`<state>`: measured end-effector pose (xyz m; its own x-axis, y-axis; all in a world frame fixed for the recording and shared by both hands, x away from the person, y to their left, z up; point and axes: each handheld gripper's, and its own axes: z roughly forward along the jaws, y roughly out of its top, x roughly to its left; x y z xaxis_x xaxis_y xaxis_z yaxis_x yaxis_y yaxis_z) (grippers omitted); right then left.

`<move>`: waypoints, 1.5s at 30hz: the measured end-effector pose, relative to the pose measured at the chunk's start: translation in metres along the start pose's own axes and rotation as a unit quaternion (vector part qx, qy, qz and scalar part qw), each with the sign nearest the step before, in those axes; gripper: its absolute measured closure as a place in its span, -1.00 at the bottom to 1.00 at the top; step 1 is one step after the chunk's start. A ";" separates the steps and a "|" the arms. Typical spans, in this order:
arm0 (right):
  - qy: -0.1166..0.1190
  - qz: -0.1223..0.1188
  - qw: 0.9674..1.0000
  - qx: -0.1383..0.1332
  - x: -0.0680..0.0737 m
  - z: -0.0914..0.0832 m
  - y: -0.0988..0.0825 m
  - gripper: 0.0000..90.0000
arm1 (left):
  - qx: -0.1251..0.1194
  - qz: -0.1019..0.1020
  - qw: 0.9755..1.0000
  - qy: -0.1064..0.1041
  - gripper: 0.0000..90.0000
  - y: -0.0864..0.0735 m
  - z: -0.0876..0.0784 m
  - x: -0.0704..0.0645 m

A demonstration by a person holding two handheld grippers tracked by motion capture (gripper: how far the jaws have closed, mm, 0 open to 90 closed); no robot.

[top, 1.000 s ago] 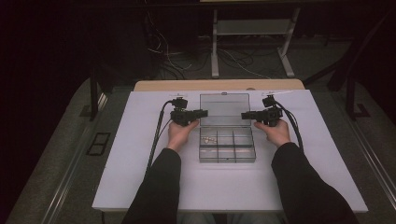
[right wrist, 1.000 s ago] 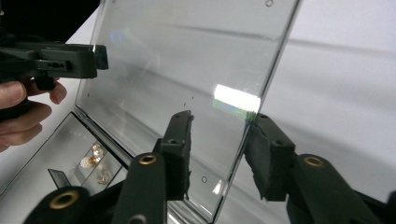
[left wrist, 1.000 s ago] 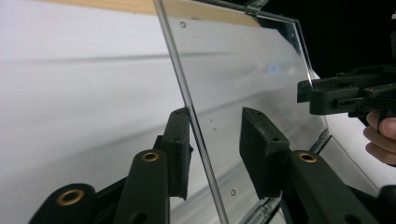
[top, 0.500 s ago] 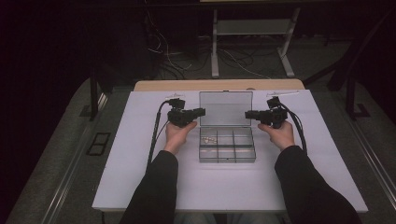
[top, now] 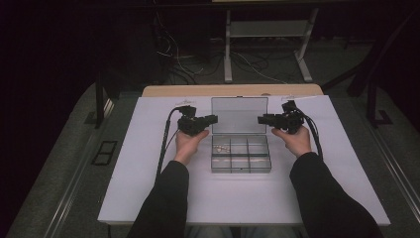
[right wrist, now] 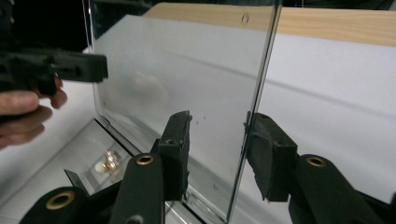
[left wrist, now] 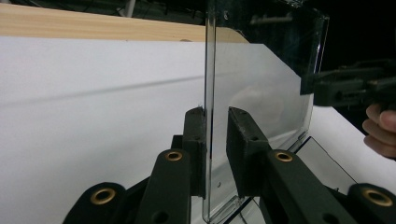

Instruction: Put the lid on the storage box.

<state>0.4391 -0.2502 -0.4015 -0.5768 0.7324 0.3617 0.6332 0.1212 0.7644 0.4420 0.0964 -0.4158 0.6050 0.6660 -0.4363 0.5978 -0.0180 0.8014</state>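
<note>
A clear plastic compartment box (top: 241, 171) lies mid-table with its lid (top: 239, 115) standing upright. My left gripper (top: 214, 118) is shut on the lid's left edge; in the left gripper view the pads (left wrist: 216, 126) pinch the clear lid (left wrist: 261, 88). My right gripper (top: 261, 119) straddles the lid's right edge. Its jaws (right wrist: 218, 135) have just been opening, and the lid (right wrist: 187, 70) stands between them with a gap at the left pad. A small gold item (right wrist: 108, 161) lies in a back-left compartment (top: 221, 147).
The box sits on a white sheet (top: 148, 188) over a wooden table (top: 163, 90). Each gripper's cable (top: 166, 144) trails across the sheet. The opposite gripper and hand appear across the lid (left wrist: 310, 86) (right wrist: 93, 67). A table frame and cables stand beyond the far edge.
</note>
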 end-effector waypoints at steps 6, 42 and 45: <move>0.005 0.003 1.000 -0.009 -0.001 0.001 0.012 0.27 | 0.001 -0.001 1.000 0.001 0.70 0.000 -0.001 0.000; 0.019 -0.039 0.999 -0.025 0.008 -0.017 0.004 0.54 | -0.040 0.014 0.998 -0.052 0.58 0.034 -0.024 -0.013; 0.014 -0.046 0.999 -0.024 0.011 -0.018 0.003 0.52 | -0.045 0.029 0.997 -0.054 0.58 0.031 -0.026 -0.014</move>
<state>0.4250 -0.2536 -0.3852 -0.6459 0.7008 0.3026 0.5518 0.1547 0.8195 0.4382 0.1056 -0.3739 0.6930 0.5813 -0.4265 0.5141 0.0163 0.8576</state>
